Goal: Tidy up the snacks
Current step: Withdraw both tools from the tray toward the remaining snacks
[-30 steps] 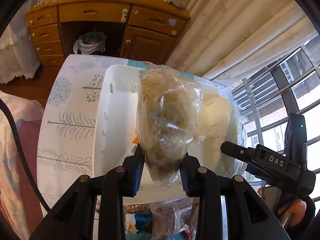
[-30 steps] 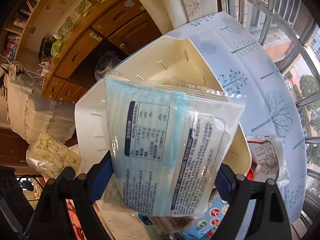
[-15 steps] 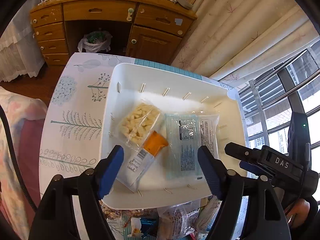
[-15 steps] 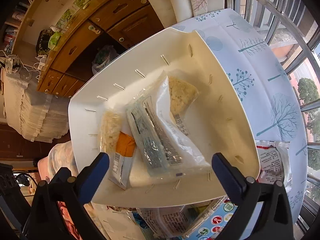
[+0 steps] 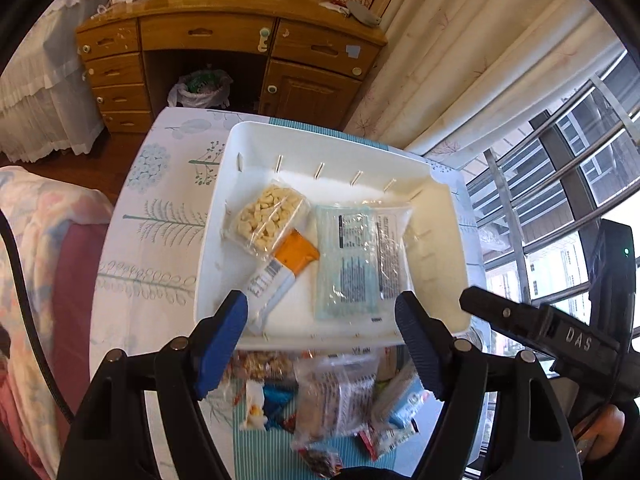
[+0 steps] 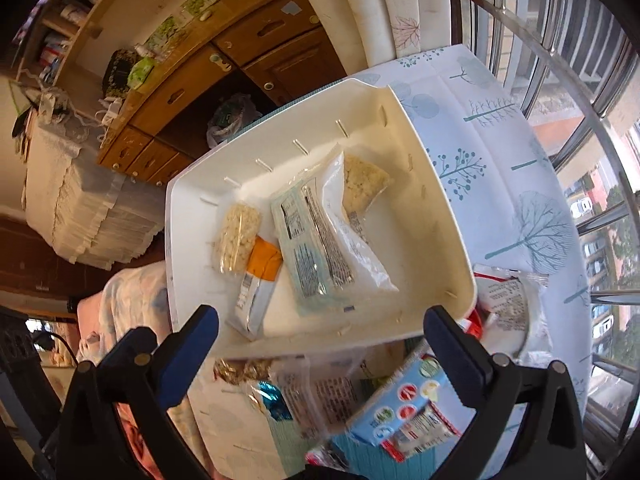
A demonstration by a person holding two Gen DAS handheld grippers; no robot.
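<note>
- White bin (image 5: 448, 184) on tablecloth: clear nut bag (image 5: 267, 216), orange-and-white bar (image 5: 280, 276), pale blue packet (image 5: 352, 264), crumbly snack bag (image 6: 362, 184).
- Left gripper (image 5: 320, 336), right gripper (image 6: 320, 348): both spread wide, empty.

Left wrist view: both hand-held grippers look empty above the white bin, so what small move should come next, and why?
Probably lower the left hand-held gripper toward the pile of loose snack packets just in front of the white bin and pick one. Its jaws stand open with nothing between them, as do those of the right hand-held gripper, and several packets already lie flat in the bin while others remain outside.
</note>
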